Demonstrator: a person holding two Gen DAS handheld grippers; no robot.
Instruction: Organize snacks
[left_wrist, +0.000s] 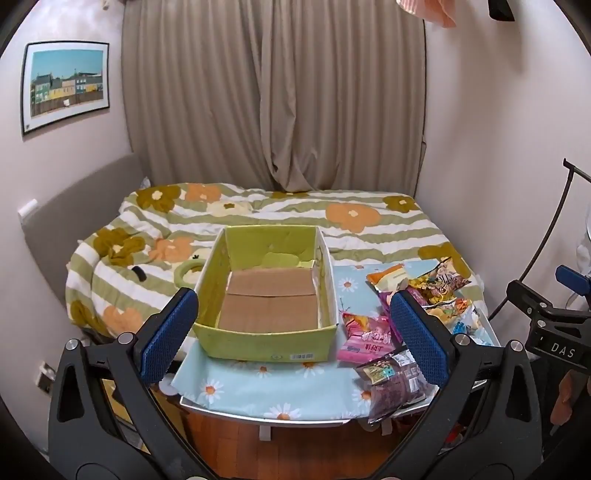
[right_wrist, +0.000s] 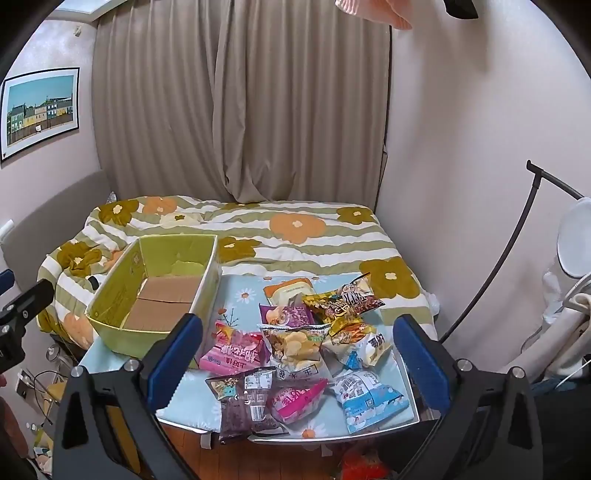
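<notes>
Snack packets (right_wrist: 295, 347): heaped on the right half of a small table (right_wrist: 192, 410) with a daisy-print cloth, just right of a green cardboard box (left_wrist: 266, 295) with nothing in it. Left gripper (left_wrist: 295, 332): spread wide, holding nothing. Right gripper (right_wrist: 299, 365): spread wide, holding nothing. Flowered bed (left_wrist: 332, 218) behind.

An open green cardboard box (right_wrist: 147, 295), empty, sits at the table's left edge; a heap of colourful foil snack packets (right_wrist: 303, 347) fills its right half.
</notes>
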